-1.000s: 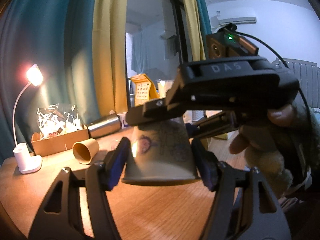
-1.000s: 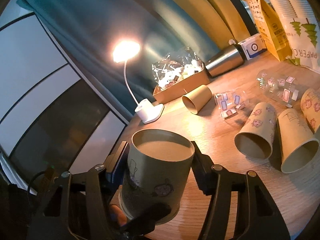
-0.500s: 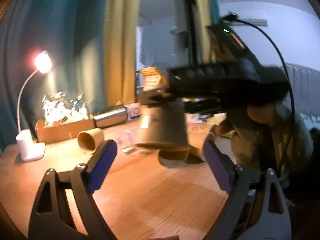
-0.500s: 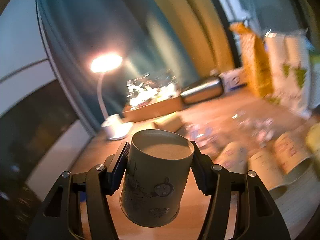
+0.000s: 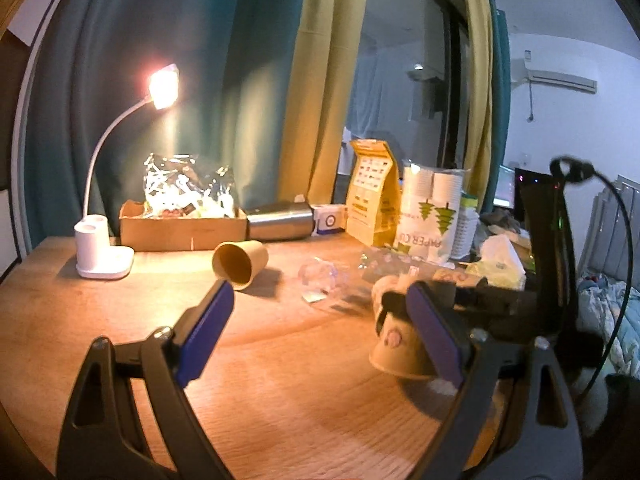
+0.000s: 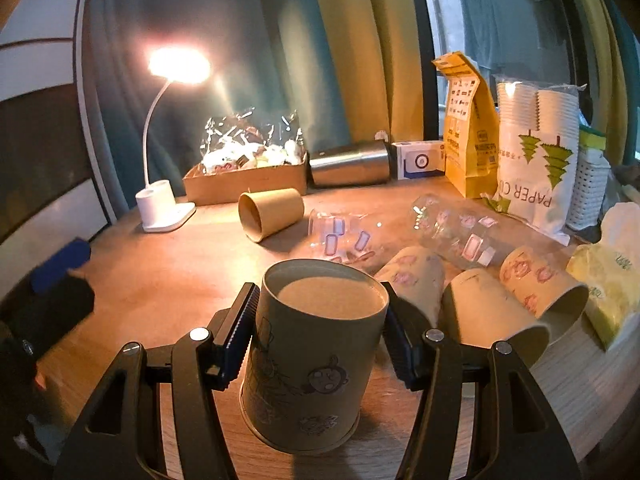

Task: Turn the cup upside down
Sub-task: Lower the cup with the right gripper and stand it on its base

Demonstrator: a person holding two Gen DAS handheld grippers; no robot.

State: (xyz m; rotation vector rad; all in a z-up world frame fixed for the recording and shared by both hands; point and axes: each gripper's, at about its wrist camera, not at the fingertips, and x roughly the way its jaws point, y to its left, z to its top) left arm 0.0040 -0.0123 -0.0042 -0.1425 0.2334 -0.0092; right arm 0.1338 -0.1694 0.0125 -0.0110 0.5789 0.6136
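Observation:
A brown paper cup with cartoon drawings [image 6: 308, 364] is upside down, its base up and its open rim at the wooden table [image 6: 160, 280]. My right gripper [image 6: 318, 336] is shut on its sides. In the left wrist view the same cup [image 5: 394, 344] sits at the right, partly behind my right gripper's dark body. My left gripper [image 5: 324, 336] is open and empty above the table, left of the cup. I cannot tell whether the rim rests on the table.
Several paper cups [image 6: 492, 312] lie on their sides right of the held cup, one plain cup [image 6: 270, 212] farther back. A lit desk lamp [image 6: 164, 208], a cardboard box [image 6: 244, 180], a steel flask [image 6: 352, 166], clear wrappers, a yellow bag and a pack of paper cups [image 6: 536, 160] line the back.
My left gripper let go of the cup, opened wide and drew back to the left. My right gripper carried the inverted cup down toward the table.

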